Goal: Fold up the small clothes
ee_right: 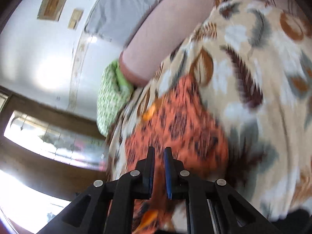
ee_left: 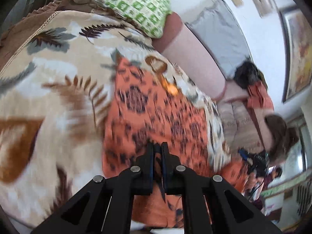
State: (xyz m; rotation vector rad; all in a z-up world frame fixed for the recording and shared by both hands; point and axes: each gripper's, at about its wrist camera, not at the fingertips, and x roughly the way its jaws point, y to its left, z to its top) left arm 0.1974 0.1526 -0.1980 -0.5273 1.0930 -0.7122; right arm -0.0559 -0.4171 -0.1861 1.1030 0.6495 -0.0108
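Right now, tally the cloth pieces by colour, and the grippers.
Orange patterned garment: 1
Green checked cloth: 1
Beige leaf-print bedspread: 1
Grippers: 2, left gripper and right gripper, both shut on the garment
Total: 5

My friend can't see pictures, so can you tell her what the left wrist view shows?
The left gripper, shut, pinches an orange cloth with dark blotches, which lies on a leaf-print bedspread. A green-checked cloth sits at the top, near a pink bolster. The picture is blurred.
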